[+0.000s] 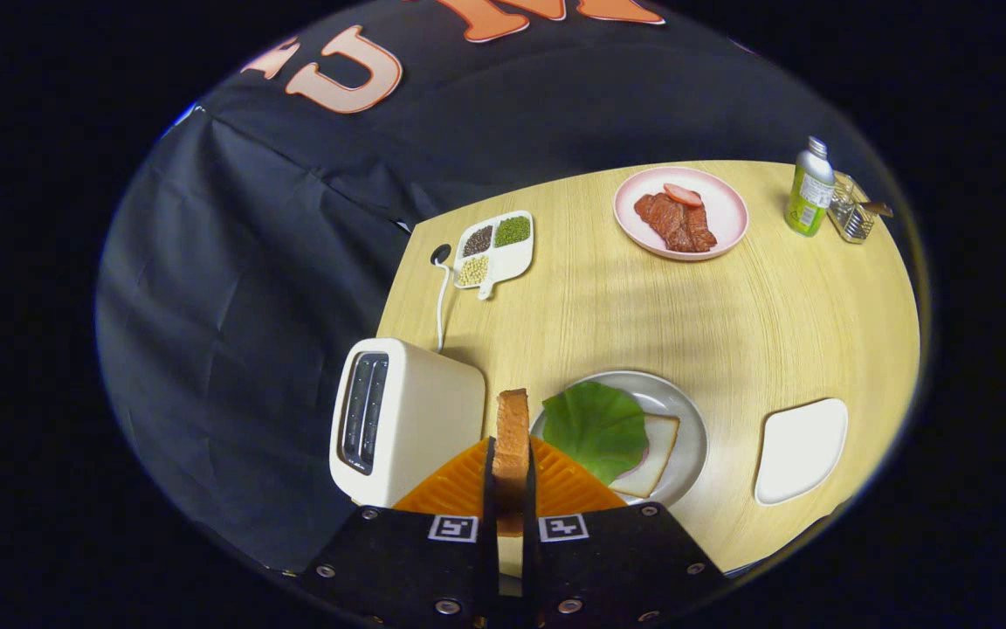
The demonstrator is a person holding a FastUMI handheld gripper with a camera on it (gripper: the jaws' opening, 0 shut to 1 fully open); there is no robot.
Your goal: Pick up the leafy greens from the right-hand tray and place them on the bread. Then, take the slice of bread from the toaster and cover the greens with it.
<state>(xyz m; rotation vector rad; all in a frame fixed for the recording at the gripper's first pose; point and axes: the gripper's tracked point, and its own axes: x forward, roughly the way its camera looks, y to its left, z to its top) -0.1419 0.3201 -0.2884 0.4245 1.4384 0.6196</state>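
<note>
My gripper is shut on a slice of bread, held upright and edge-on between both fingers. It hangs above the table, between the white toaster to its left and the grey plate to its right. On that plate lies a green leaf spread over another bread slice, whose right edge and corner stick out from under it. Both toaster slots look dark. A small white tray sits bare, right of the plate.
At the far side of the wooden table stand a pink plate of meat slices, a divided dish of beans, a green-labelled bottle and a wire holder. The toaster's cord runs to the table's left edge.
</note>
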